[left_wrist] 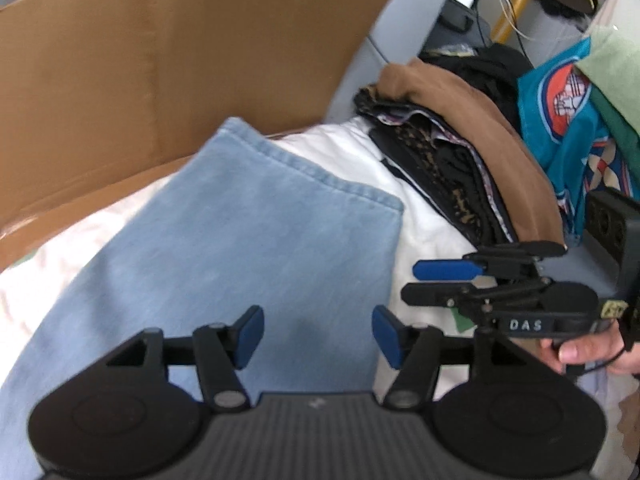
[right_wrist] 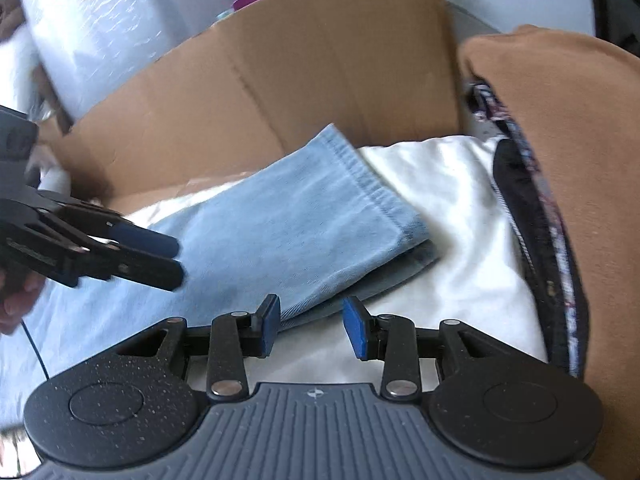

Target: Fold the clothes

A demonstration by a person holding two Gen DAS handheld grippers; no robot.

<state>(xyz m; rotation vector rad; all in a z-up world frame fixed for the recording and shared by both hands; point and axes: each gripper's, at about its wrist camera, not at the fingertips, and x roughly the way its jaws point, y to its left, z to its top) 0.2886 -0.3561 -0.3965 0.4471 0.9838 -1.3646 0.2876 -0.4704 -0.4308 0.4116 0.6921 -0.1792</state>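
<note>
A folded light blue denim garment [left_wrist: 260,220] lies flat on a white sheet [left_wrist: 424,208]. My left gripper [left_wrist: 318,336] hovers over its near part, jaws open and empty. In the right wrist view, the denim garment [right_wrist: 304,216] shows its hemmed end and folded layers. My right gripper [right_wrist: 312,330] stands open at the garment's near edge, its pads not pressing the cloth. The right gripper [left_wrist: 416,282] also shows at the right of the left wrist view, beside the denim over the sheet. The left gripper [right_wrist: 178,258] reaches in over the denim from the left.
An open cardboard box [left_wrist: 160,60] stands behind the denim. A stack of folded clothes topped by a brown garment [left_wrist: 480,140] lies to the right, with teal printed fabric [left_wrist: 568,120] beyond. A roll of bubble wrap [right_wrist: 92,32] sits behind the box. A hand [left_wrist: 588,348] holds the right gripper.
</note>
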